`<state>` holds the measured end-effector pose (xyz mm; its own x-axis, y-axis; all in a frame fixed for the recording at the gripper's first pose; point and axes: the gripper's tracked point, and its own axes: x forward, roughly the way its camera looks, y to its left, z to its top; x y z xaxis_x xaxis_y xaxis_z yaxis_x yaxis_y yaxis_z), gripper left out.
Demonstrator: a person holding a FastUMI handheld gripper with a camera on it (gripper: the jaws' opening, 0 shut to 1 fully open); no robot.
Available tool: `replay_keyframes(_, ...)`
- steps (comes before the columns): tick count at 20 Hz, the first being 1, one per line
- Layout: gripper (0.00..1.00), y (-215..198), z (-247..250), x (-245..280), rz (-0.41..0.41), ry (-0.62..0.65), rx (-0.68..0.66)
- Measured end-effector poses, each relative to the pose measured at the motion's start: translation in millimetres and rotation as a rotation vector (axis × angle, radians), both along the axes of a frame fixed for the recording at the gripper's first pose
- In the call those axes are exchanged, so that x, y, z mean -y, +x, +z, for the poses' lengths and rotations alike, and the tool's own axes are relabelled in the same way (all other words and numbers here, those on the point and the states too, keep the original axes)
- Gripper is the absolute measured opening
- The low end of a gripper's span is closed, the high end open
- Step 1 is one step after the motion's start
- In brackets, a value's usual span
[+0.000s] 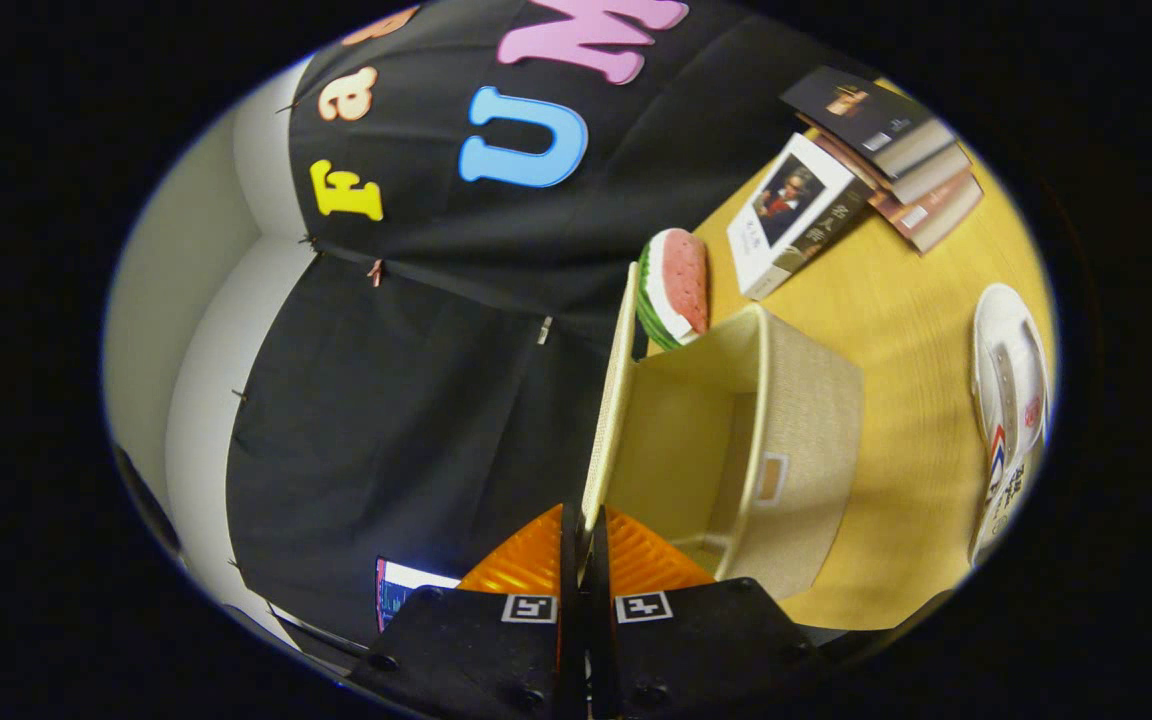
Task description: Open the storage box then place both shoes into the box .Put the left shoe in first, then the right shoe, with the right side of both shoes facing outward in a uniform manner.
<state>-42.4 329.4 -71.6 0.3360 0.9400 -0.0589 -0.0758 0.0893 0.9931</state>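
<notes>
Lid-opening is the step in hand, as I judge it: the gripper (584, 535) has both fingers pressed together on the thin edge of the storage box's lid (614, 400), which stands swung up and away from the box's mouth. The storage box (804, 440) itself, a beige woven one, sits on the yellow table (896, 330) with its inside showing and nothing in it that I can make out. No shoe has gone in yet. One white shoe (1008, 400) lies on the table well apart from the box, beyond its far wall (which shoe of the pair I cannot tell).

Next, the lid needs carrying fully back so it stays clear when let go, then the fingers must part and travel across to the left shoe.

The whole view is rolled hard to one side, so the hand holding the tool seems turned well over at the wrist, fingers reaching along the lid's rim. A watermelon-slice toy (676, 287) rests just beyond the box, and books (836, 170) lie farther off.
</notes>
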Motion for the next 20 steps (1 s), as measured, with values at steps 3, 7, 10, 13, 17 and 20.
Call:
replay_keyframes(3,0.08,7.4,41.3,-30.7,0.035,-0.015,0.097)
replay_keyframes(7,0.08,13.6,76.4,-84.4,0.1,-0.042,0.196)
replay_keyframes(10,0.08,19.6,90.1,-122.3,0.127,-0.057,0.211)
replay_keyframes(13,0.17,13.7,100.8,-148.3,0.159,-0.073,0.259)
replay_keyframes(17,0.6,-5.0,117.0,-180.7,0.233,-0.041,0.293)
replay_keyframes(20,0.93,-13.6,124.8,-185.0,0.257,-0.017,0.327)
